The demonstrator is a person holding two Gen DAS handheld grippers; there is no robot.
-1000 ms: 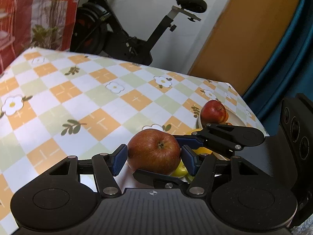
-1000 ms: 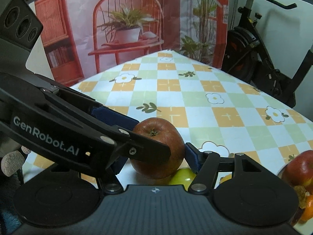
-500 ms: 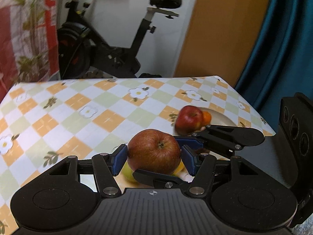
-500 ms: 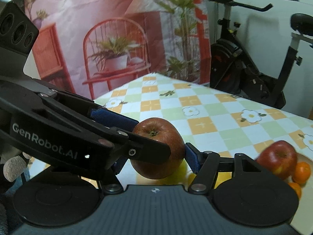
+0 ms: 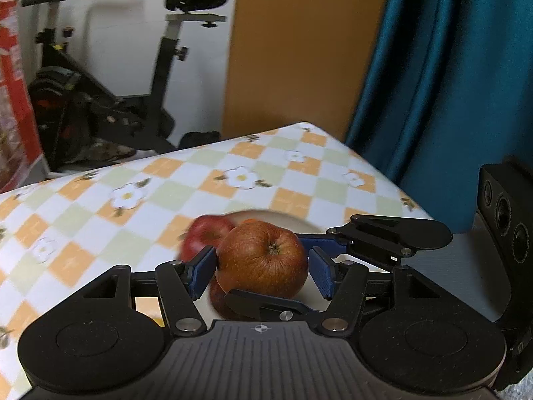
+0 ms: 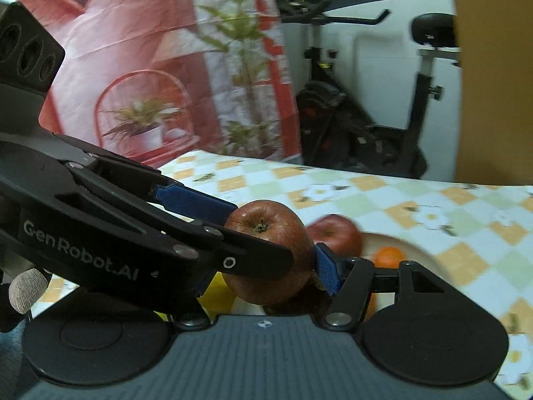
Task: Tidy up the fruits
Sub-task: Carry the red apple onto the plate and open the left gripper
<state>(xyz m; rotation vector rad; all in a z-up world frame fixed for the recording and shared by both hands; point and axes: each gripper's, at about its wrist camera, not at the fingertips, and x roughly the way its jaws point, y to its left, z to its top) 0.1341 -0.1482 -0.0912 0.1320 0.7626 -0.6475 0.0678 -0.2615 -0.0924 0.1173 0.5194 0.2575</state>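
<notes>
A brownish-red apple [image 5: 263, 260] [image 6: 266, 253] is held between both grippers at once, in the air above a white plate [image 5: 293, 221] [image 6: 413, 250]. My left gripper [image 5: 261, 271] has its blue pads on the apple's sides. My right gripper [image 6: 266, 256] crosses it, one finger under the apple and one beyond it. On the plate lie another red apple [image 5: 200, 236] [image 6: 336, 235] and an orange [image 6: 388, 256]. A yellow fruit [image 6: 216, 291] shows below the held apple.
The table has an orange, green and white checked cloth with flowers [image 5: 133, 193]. Its far corner and right edge [image 5: 383, 173] are close to the plate. An exercise bike [image 5: 110, 100] stands behind, with a teal curtain [image 5: 449, 83] on the right.
Both grippers have carried the apple to the right, from over the yellow-green fruit to above the plate. The plate's apple and orange now sit just behind the held apple.
</notes>
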